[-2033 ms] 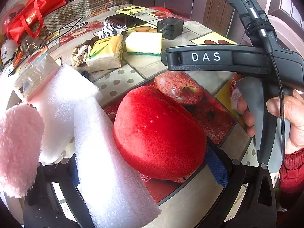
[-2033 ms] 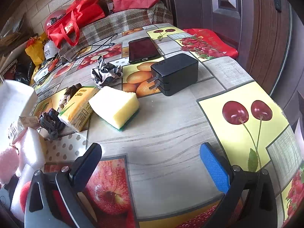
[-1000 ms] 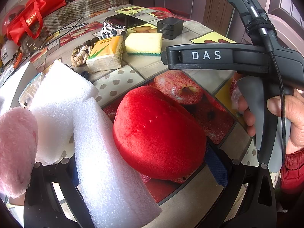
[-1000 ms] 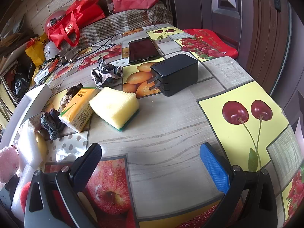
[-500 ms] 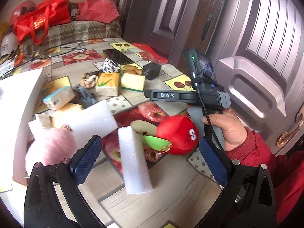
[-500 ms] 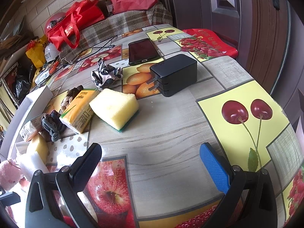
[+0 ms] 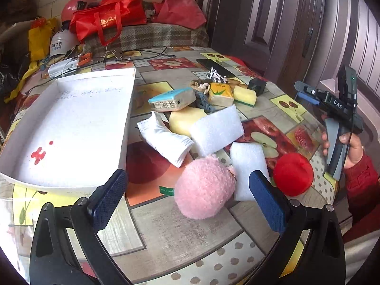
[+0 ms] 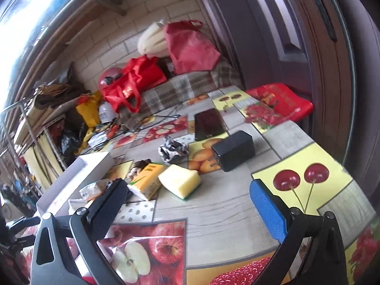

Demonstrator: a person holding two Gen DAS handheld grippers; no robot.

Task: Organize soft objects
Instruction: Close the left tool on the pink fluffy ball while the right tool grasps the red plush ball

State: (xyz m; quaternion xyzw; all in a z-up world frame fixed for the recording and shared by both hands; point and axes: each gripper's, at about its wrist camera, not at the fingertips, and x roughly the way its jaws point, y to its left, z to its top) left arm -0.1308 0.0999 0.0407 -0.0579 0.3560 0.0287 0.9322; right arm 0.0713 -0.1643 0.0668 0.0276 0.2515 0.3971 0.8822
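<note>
My left gripper (image 7: 186, 181) is open above the table's near edge, just in front of a pink fluffy plush (image 7: 204, 187) and not touching it. A red plush ball (image 7: 293, 173) lies to the right. Two white foam pieces (image 7: 217, 130) (image 7: 249, 166), a white mask (image 7: 163, 137) and a yellow pad (image 7: 182, 121) lie behind. The empty white box (image 7: 127, 118) sits at the left. My right gripper (image 8: 188, 194) hangs open over the table, short of a yellow sponge (image 8: 180, 184) and a tissue pack (image 8: 148, 182). It also shows at the right edge (image 7: 306, 93) of the left wrist view.
A black charger (image 8: 234, 149), a phone (image 8: 209, 123) and a black-and-white scrunchie (image 8: 173, 150) lie further back. A blue-topped pack (image 7: 172, 99) and a rope knot (image 7: 199, 85) sit mid-table. Red bags (image 7: 106, 21) are piled behind. A hand (image 7: 353, 147) holds the right gripper.
My left gripper has let go of the red plush ball, opened and pulled back up and to the left. The right gripper has tilted upward and stays open.
</note>
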